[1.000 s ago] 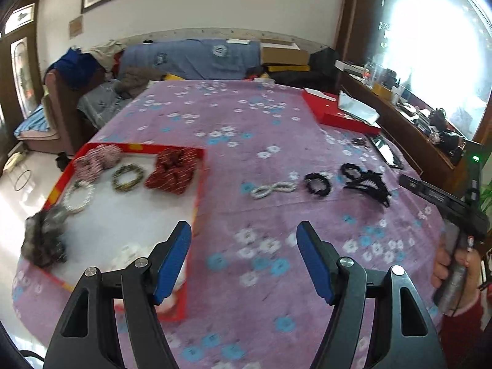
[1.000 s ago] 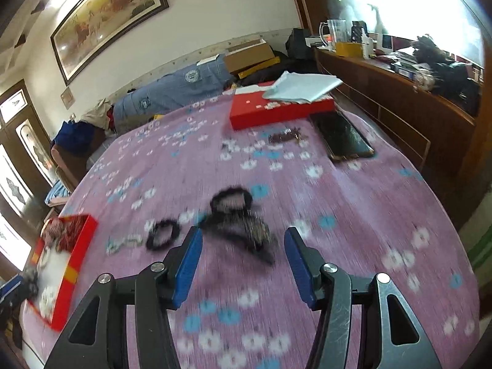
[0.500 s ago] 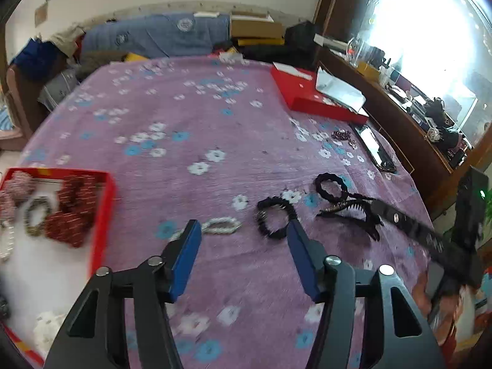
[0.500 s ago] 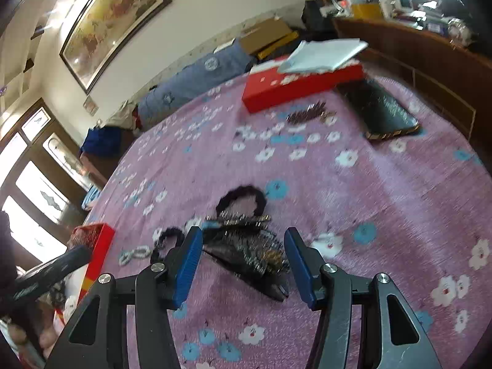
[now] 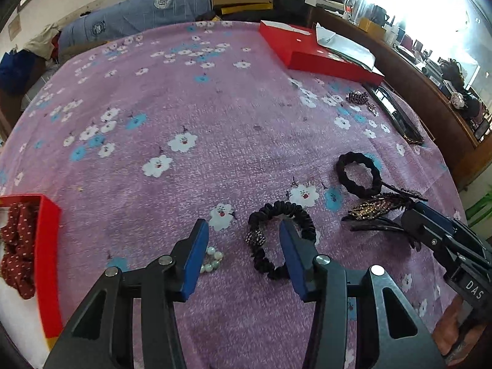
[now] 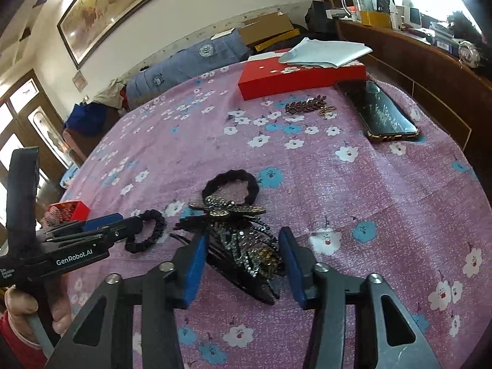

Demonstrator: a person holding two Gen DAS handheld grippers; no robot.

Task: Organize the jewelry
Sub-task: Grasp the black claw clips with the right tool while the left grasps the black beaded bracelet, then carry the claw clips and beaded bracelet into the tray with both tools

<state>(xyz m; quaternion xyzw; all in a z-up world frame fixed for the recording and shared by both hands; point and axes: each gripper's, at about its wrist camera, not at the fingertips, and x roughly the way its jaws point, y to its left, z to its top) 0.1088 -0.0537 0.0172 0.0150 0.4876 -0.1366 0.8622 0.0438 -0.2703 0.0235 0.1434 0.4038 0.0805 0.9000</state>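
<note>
- The left gripper (image 5: 243, 246) points forward and down, low over the table, its blue-padded fingers (image 5: 193, 258) spread wide with nothing between them.
- The right gripper (image 6: 243, 255) is likewise tilted downward, its jaws apart and clamping nothing.
- In the right wrist view the left gripper (image 6: 101, 220) reaches in from the left edge, with the person's left hand (image 6: 33, 310) wrapped around its handle.
- In the left wrist view the right gripper (image 5: 421, 215) enters from the right, lying close beside the left one.

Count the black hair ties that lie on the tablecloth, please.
2: a scrunchie at the left gripper, and a braided tie beyond the sequined claw clip. No others visible.
</note>
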